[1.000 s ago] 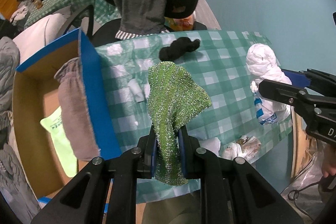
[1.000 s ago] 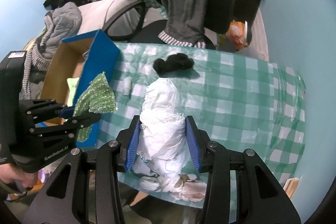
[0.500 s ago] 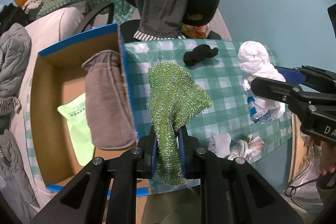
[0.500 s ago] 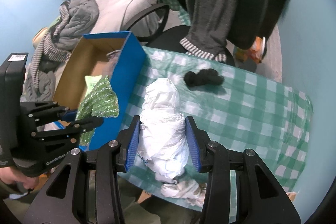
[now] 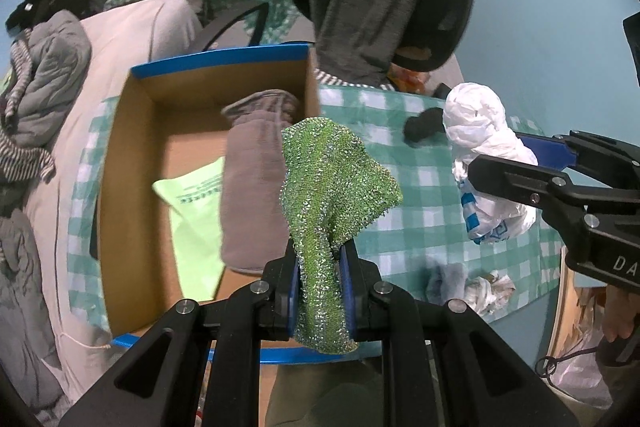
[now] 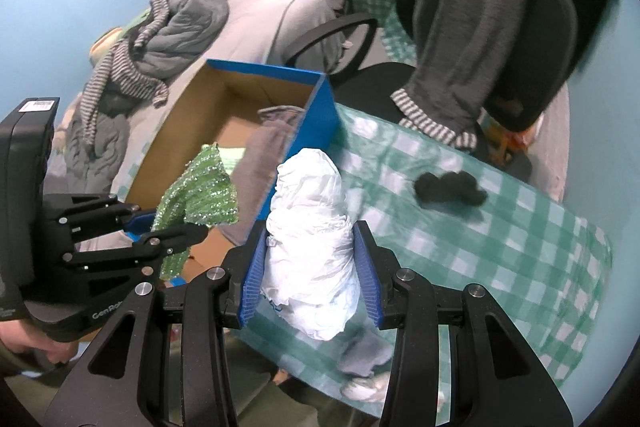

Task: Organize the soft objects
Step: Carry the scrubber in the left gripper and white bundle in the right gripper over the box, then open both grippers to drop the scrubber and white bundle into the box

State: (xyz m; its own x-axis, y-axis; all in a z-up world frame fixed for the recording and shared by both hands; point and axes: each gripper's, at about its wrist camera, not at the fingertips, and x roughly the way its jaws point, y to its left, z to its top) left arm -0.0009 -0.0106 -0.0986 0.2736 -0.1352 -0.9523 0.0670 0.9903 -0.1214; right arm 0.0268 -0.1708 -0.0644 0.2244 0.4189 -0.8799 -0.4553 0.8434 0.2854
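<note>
My left gripper (image 5: 320, 279) is shut on a sparkly green cloth (image 5: 332, 187) and holds it in the air beside the near right corner of the blue cardboard box (image 5: 220, 61). My right gripper (image 6: 310, 263) is shut on a crumpled white plastic bag (image 6: 310, 219), held above the green checked table (image 6: 500, 239). In the box lie a grey-brown cloth (image 5: 252, 187) and a light green bag (image 5: 196, 219). A black sock (image 6: 448, 189) lies on the table. The left gripper (image 6: 160, 231) with the green cloth (image 6: 200, 191) also shows in the right wrist view.
A black office chair draped with a grey sweater (image 6: 468, 11) stands behind the table. A bed with grey clothes (image 5: 44, 87) lies left of the box. Small white and grey crumpled items (image 5: 472, 283) sit at the table's near edge.
Both grippers have moved left toward the box with their loads. The box's inside now fills more of both views. Neither grip has changed.
</note>
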